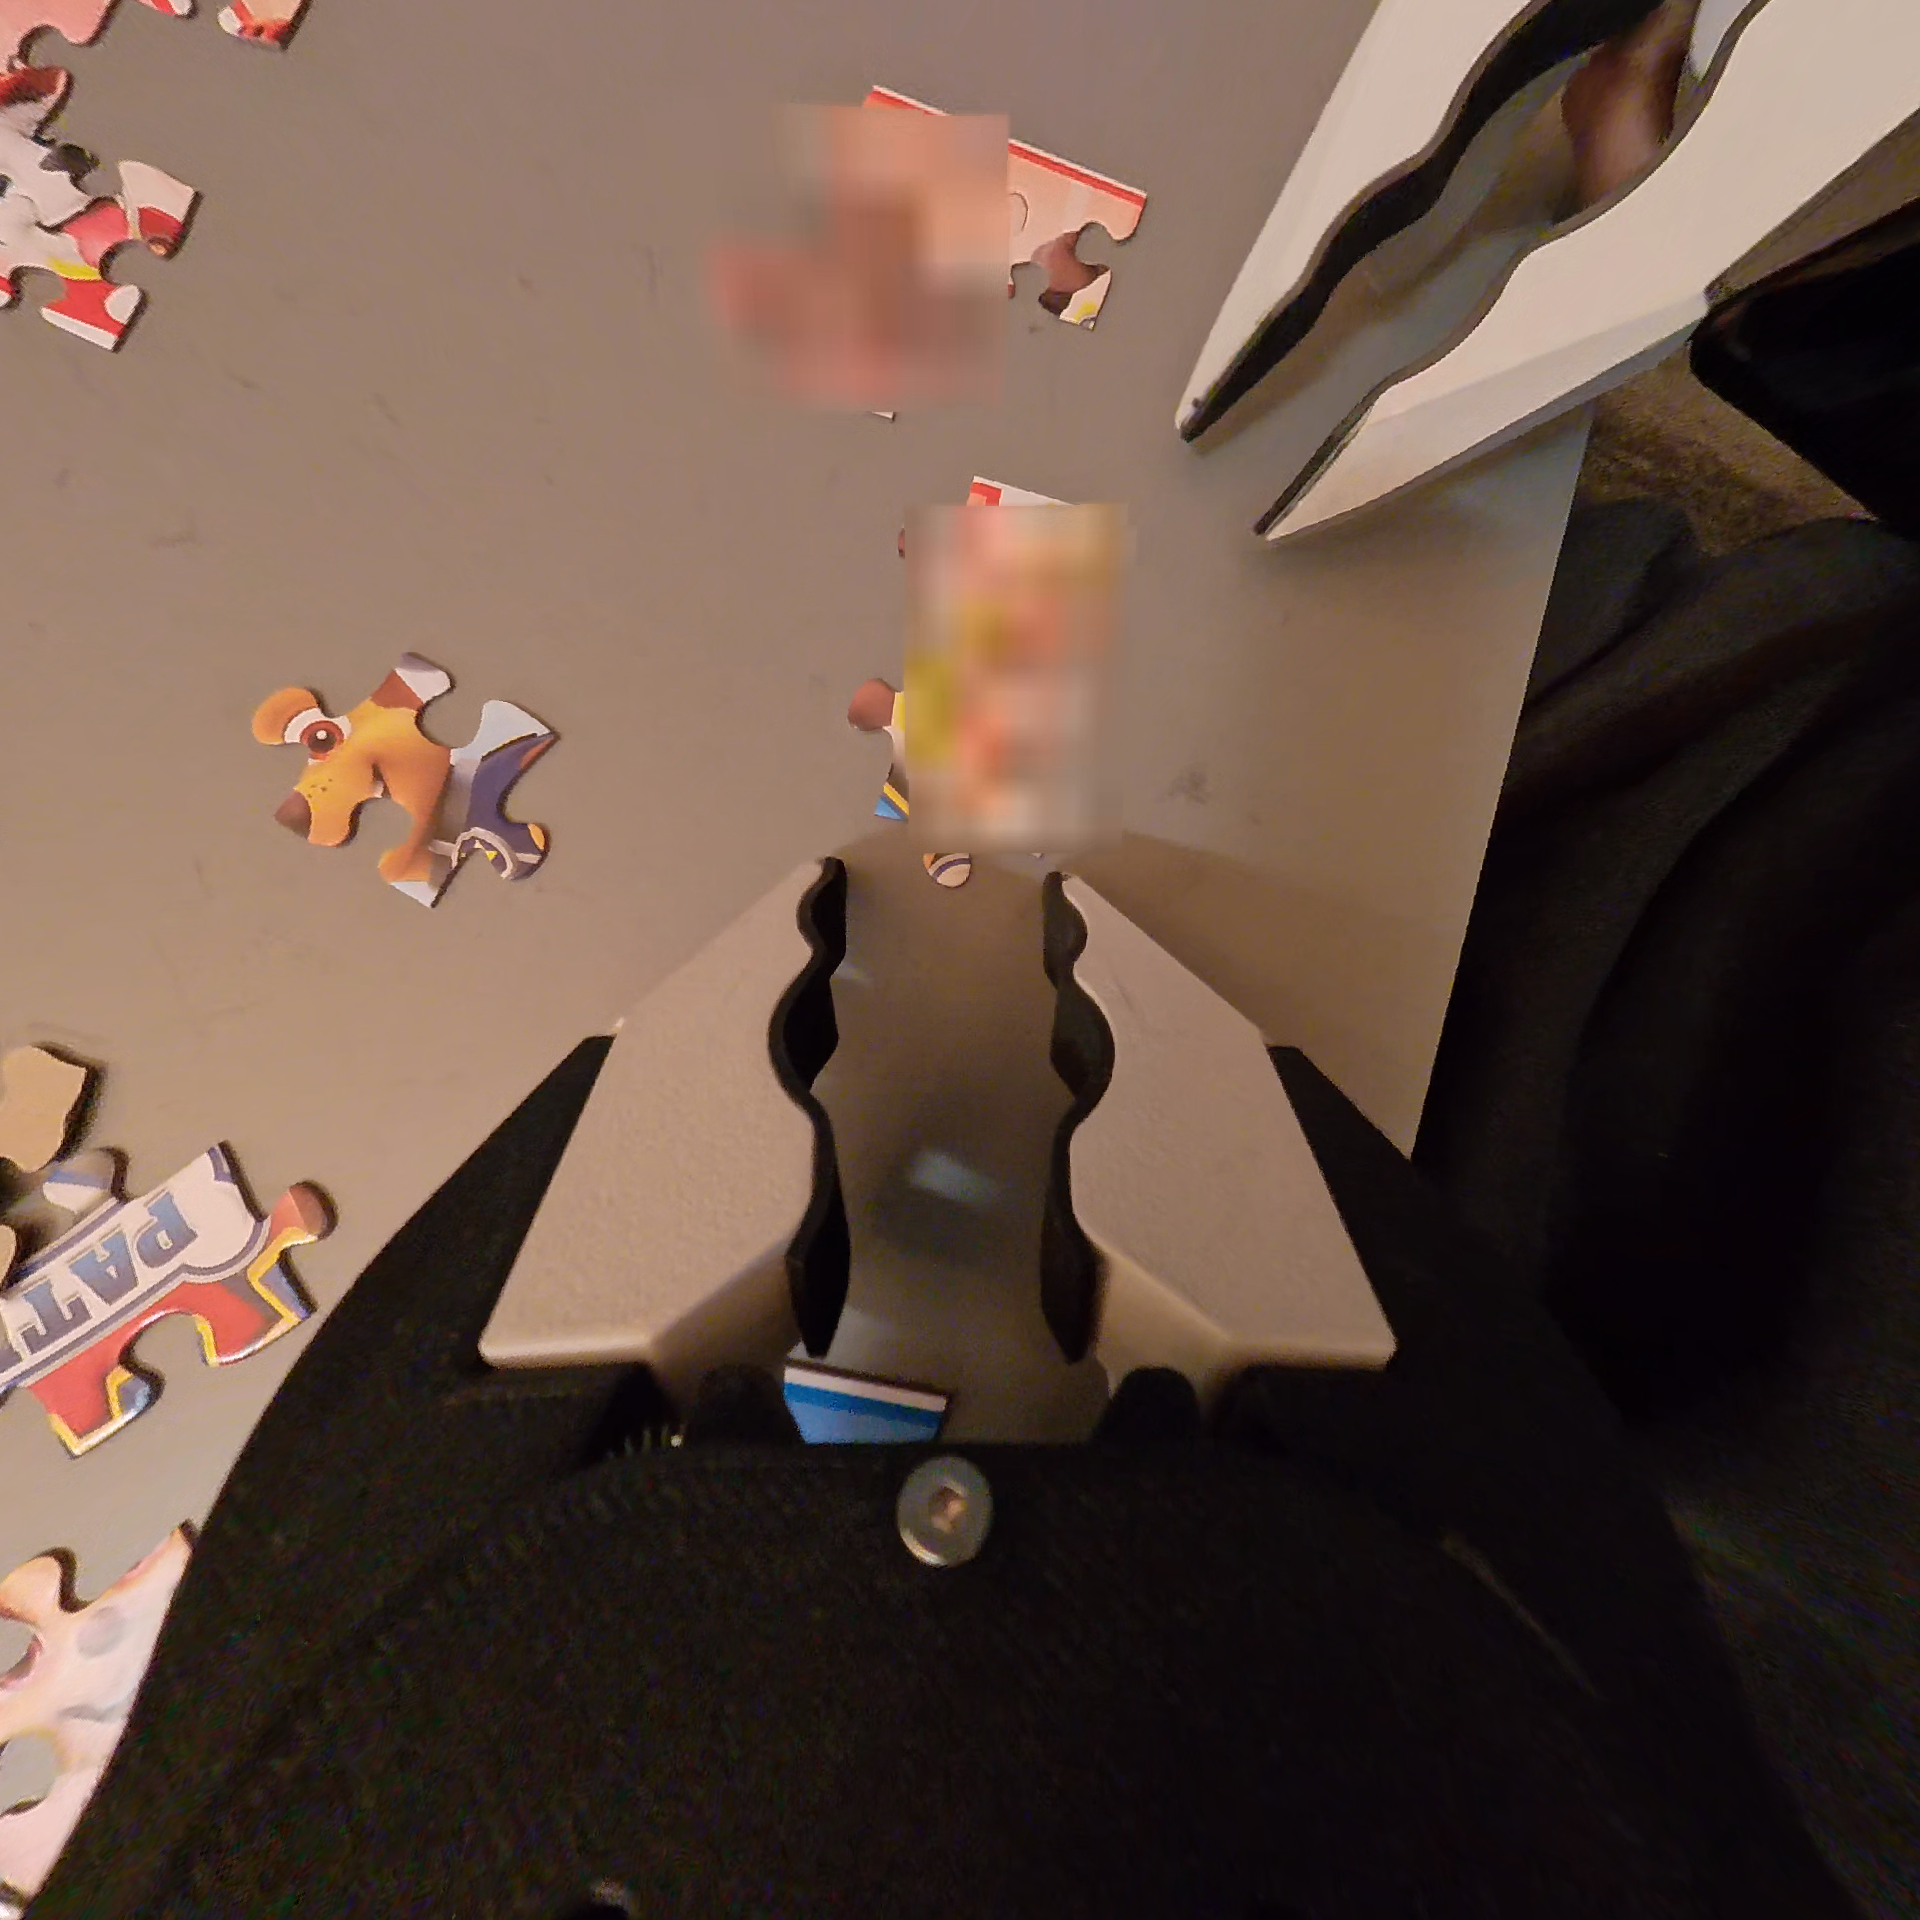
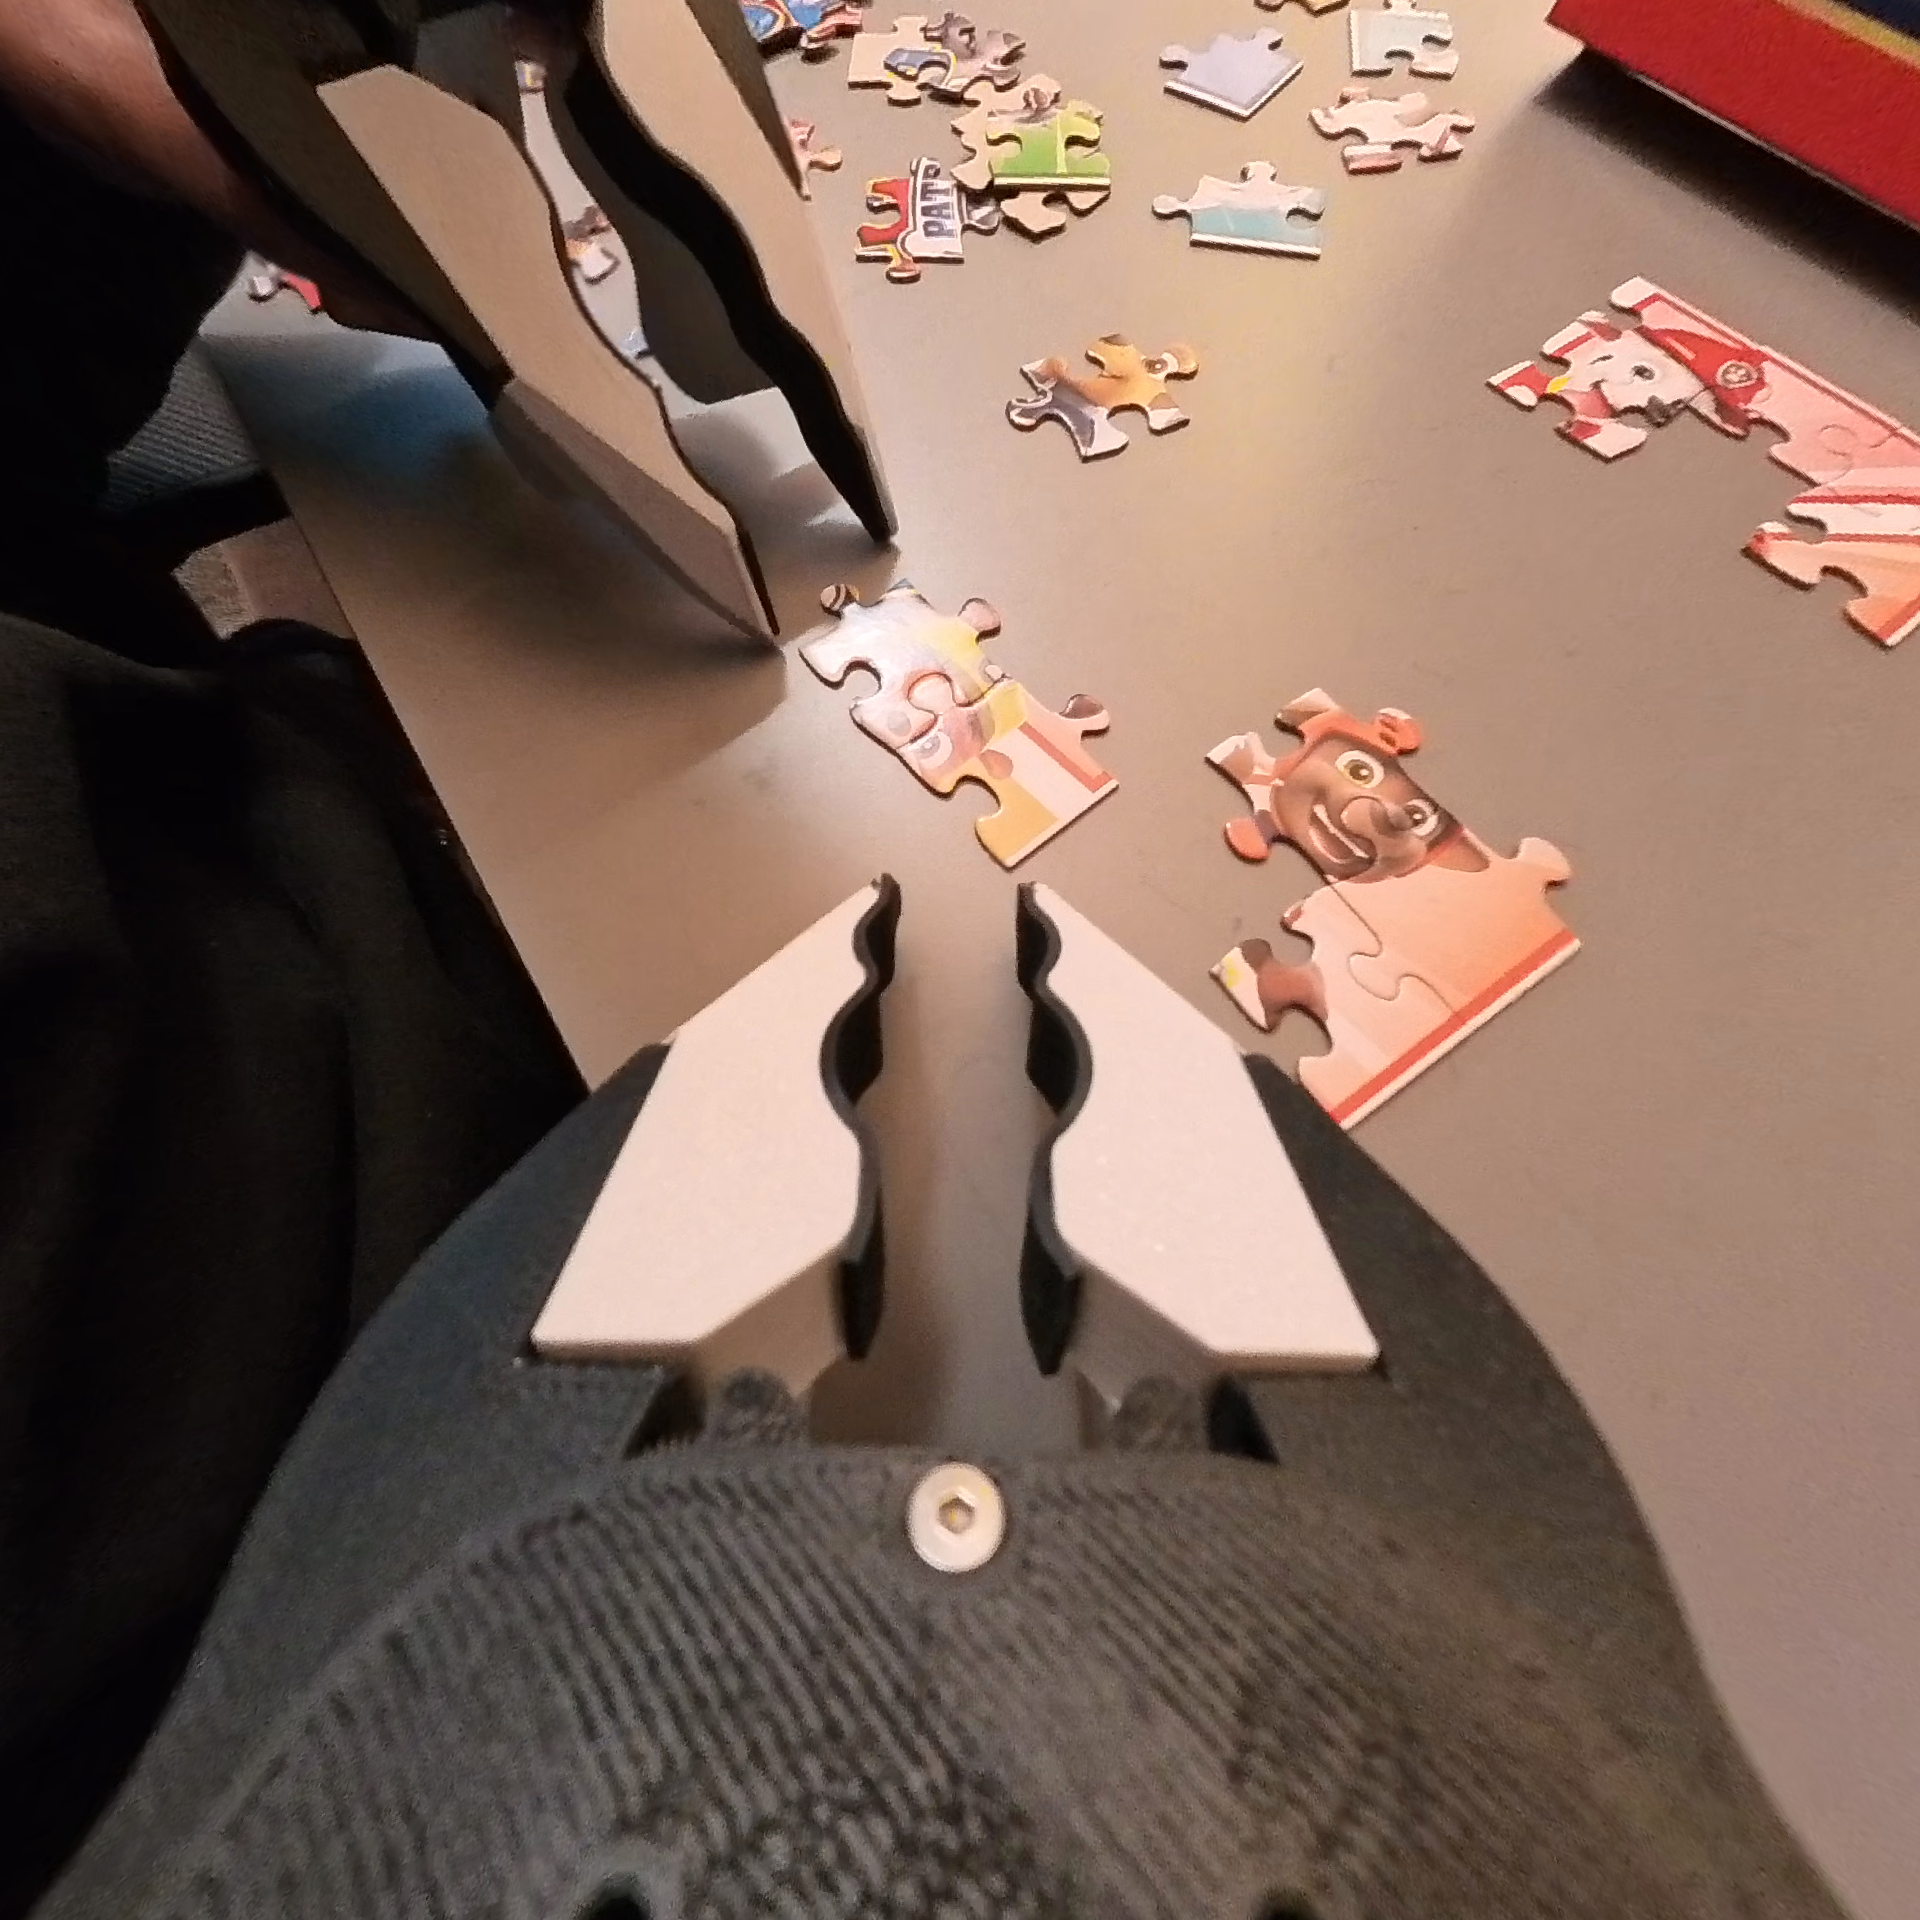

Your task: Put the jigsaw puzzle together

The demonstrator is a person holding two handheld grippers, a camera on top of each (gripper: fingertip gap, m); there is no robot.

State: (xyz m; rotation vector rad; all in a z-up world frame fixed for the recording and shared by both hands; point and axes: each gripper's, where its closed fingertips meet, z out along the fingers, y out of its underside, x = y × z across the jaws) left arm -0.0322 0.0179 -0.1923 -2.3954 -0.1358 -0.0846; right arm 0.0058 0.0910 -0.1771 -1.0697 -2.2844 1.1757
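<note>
Over a grey table [image 1: 436, 436], as seen from the left wrist view, the left gripper [image 1: 940, 873] is held with its jaws spread and nothing between the pads. Just ahead of its fingertips a small group of joined puzzle pieces [image 1: 940, 868] lies flat, mostly covered by a mosaic patch. A single piece with an orange cartoon dog [image 1: 405, 774] is seen well off to the left, and more loose pieces are scattered at the left edge. The right gripper [image 1: 1236, 468] is seen at upper right, its tips parted and near the table edge.

From the right wrist view, the right gripper [image 2: 956, 894] is shown with jaws parted and bare table between them. The yellow and pink joined pieces [image 2: 966, 717] lie just beyond its tips, untouched. A larger joined section with a brown cartoon face [image 2: 1392, 894] lies to the right. The left gripper [image 2: 831, 582] is seen at upper left, tips down beside the same small group. A red box [image 2: 1766, 94] is seen at the far corner.
</note>
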